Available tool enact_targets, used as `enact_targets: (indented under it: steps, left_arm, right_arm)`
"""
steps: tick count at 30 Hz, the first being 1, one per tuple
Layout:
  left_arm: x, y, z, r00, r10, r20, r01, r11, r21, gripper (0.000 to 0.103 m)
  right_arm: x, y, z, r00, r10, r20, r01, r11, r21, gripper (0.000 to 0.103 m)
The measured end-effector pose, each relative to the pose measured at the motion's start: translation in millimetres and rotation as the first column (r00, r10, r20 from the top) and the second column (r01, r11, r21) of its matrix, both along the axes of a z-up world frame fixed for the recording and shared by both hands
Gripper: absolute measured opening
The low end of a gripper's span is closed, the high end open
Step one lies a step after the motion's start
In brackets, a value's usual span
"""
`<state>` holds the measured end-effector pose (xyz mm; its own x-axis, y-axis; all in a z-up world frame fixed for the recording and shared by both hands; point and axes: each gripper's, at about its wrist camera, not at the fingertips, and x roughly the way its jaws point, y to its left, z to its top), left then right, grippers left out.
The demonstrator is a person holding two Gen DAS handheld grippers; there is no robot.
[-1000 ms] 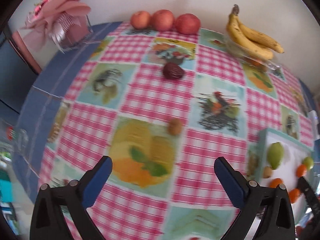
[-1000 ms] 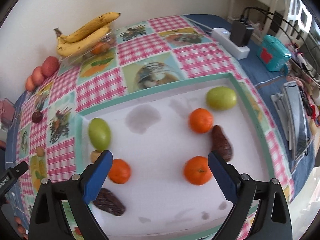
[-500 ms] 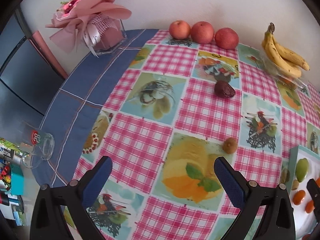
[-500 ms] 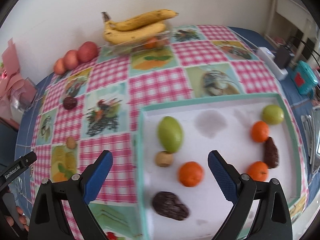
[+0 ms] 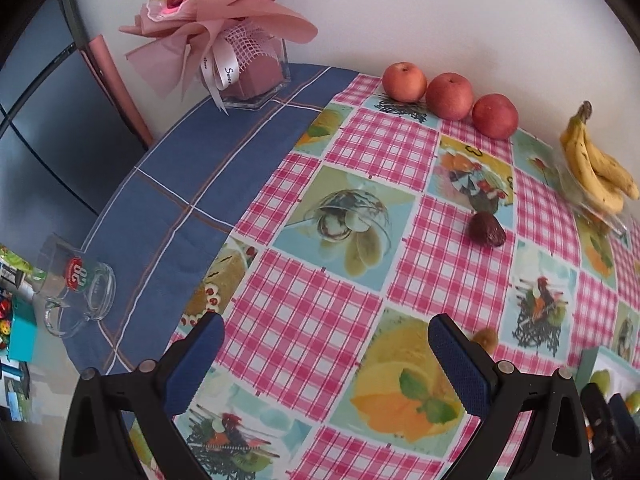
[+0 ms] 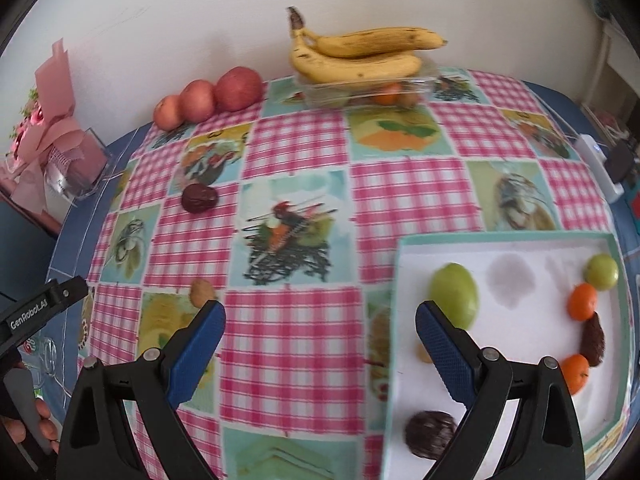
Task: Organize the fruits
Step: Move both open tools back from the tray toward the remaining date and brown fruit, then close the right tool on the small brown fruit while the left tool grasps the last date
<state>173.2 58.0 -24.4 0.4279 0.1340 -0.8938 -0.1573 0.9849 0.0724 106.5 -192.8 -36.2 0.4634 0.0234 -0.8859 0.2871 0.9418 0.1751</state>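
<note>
Right wrist view has swung off the tray [image 6: 500,238] toward the loose kiwi [image 6: 201,291]. Both grippers' jaws gape wide, empty; a pickup looks next.

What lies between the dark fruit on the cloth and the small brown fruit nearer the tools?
Only bare tablecloth: nothing stands between the dark fruit and the small brown fruit, shown in the right wrist view.

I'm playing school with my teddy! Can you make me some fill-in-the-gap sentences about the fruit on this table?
1. The apples by the wall number ____.
2. The bananas lie on top of a clear ____ box.
3. The white tray holds ____ oranges.
4. Both the left gripper and the right gripper are ____ and hold nothing.

Missing words: three; plastic; two; open
</note>
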Motion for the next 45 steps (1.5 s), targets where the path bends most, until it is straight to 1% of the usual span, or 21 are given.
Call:
enact_targets:
  steps: [4,6,10,12,15,16,17,19,21,23,27,28,30,32,35,38,40,42,45]
  left_arm:
    - [12,-1,-9,1.0,0.002,-0.017,-0.002,1.0,-0.024,0.103]
    - [16,-3,-14,1.0,-0.002,-0.029,0.001,1.0,-0.019,0.103]
    - [25,-3,-22,0.999,-0.01,-0.043,0.011,1.0,0.02,0.103]
    - [29,1,-23,0.999,0.006,-0.038,-0.004,0.999,0.053,0.103]
    - [34,9,-24,0.999,0.033,-0.027,-0.031,0.997,0.066,0.103]
    - [36,11,-24,0.999,0.041,-0.024,-0.039,0.997,0.063,0.103]
    - [38,13,-24,0.999,0.046,-0.022,-0.045,0.997,0.06,0.103]
    - [42,14,-24,0.999,0.052,-0.015,-0.051,0.997,0.054,0.103]
    - [46,13,-26,0.999,0.049,-0.013,-0.049,0.997,0.053,0.103]
    - [50,12,-28,0.999,0.045,-0.012,-0.044,0.998,0.052,0.103]
    - [55,7,-34,0.999,0.034,-0.022,-0.033,0.998,0.047,0.103]
    - [55,6,-34,0.999,0.032,-0.022,-0.031,0.999,0.045,0.103]
    - [56,5,-35,0.999,0.029,-0.021,-0.028,0.999,0.043,0.103]
    - [57,3,-36,0.999,0.026,-0.021,-0.025,0.999,0.042,0.103]
    - [58,1,-37,0.999,0.023,-0.023,-0.023,0.999,0.032,0.103]
    - [58,1,-37,0.999,0.029,-0.026,-0.028,1.0,0.011,0.103]
    - [60,1,-37,0.999,0.029,-0.025,-0.029,0.999,-0.012,0.103]
    - [60,1,-38,0.999,0.034,-0.024,-0.035,0.998,-0.042,0.103]
    - [62,0,-39,0.999,0.039,-0.018,-0.041,0.993,-0.111,0.103]
  right_arm:
    - [15,14,-9,0.999,0.025,-0.022,-0.025,1.0,0.001,0.096]
    - [22,21,-13,0.999,0.039,-0.028,-0.039,0.999,-0.001,0.096]
    - [38,38,-21,0.997,0.064,-0.032,-0.065,0.998,-0.014,0.096]
    - [44,45,-25,0.997,0.071,-0.037,-0.072,0.997,-0.021,0.096]
    - [54,56,-32,0.995,0.093,-0.038,-0.094,0.995,-0.016,0.095]
    - [57,59,-33,0.994,0.103,-0.036,-0.103,0.995,-0.016,0.092]
    - [59,62,-34,0.993,0.112,-0.035,-0.113,0.993,-0.018,0.083]
    - [65,71,-37,0.99,0.136,-0.037,-0.137,0.99,-0.021,0.078]
    - [68,77,-41,0.986,0.161,-0.041,-0.161,0.987,-0.013,0.076]
    - [71,82,-45,0.983,0.178,-0.047,-0.178,0.984,-0.004,0.067]
    - [75,88,-55,0.978,0.195,-0.075,-0.194,0.981,0.014,0.053]
    - [75,90,-57,0.976,0.2,-0.083,-0.199,0.98,0.019,0.048]
    - [76,93,-61,0.974,0.209,-0.093,-0.208,0.978,0.018,0.044]
    - [75,96,-63,0.971,0.217,-0.096,-0.216,0.976,0.017,0.036]
    - [76,100,-63,0.97,0.226,-0.094,-0.224,0.974,0.025,0.027]
    - [77,102,-63,0.967,0.235,-0.099,-0.234,0.972,0.021,0.027]
    - [76,97,-62,0.97,0.221,-0.096,-0.221,0.975,0.018,0.027]
    - [72,85,-63,0.977,0.19,-0.095,-0.189,0.982,0.02,0.027]
    - [72,59,-62,0.987,0.135,-0.089,-0.133,0.991,0.028,0.027]
